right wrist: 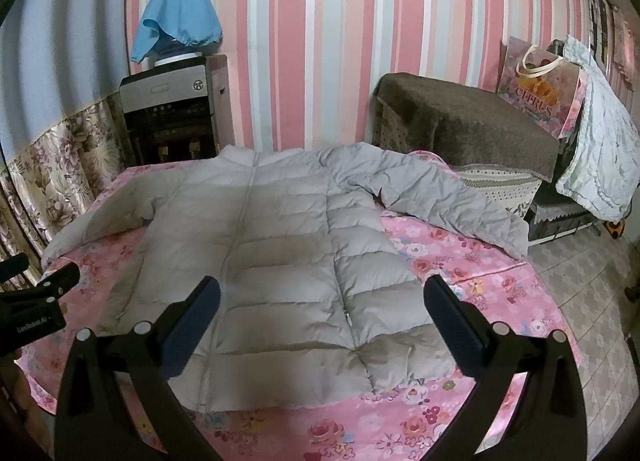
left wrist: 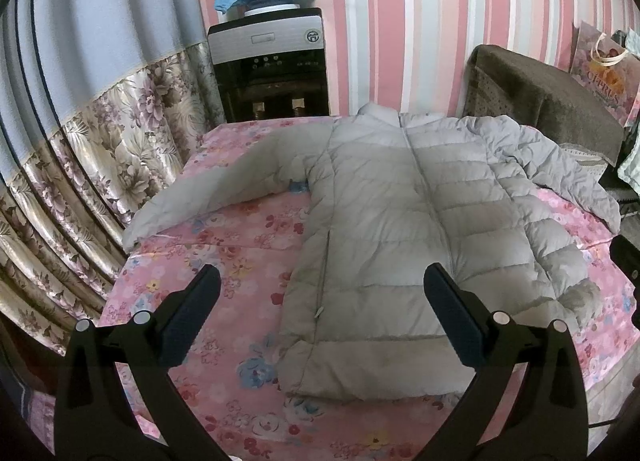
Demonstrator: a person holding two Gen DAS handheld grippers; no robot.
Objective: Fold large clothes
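Jacket (left wrist: 384, 221) lies collar-far, hem nearest me; my left gripper (left wrist: 320, 317) and right gripper (right wrist: 320, 321) hover spread, empty.

Dim, soft indoor light, muted colours, strong fisheye bending, dark vignetted corners, mild blur

Your left gripper (left wrist: 322, 293) hangs with its two fingers spread wide apart, nothing between the pads, both fingers (left wrist: 192, 317) angled forward and slightly inward at the tips. Your right gripper (right wrist: 322, 305) matches it: fingers parted wide, pads bare, pointing forward at the same tilt. From the right wrist view, your left gripper (right wrist: 38, 301) shows at the far left edge, seemingly level with the right one.
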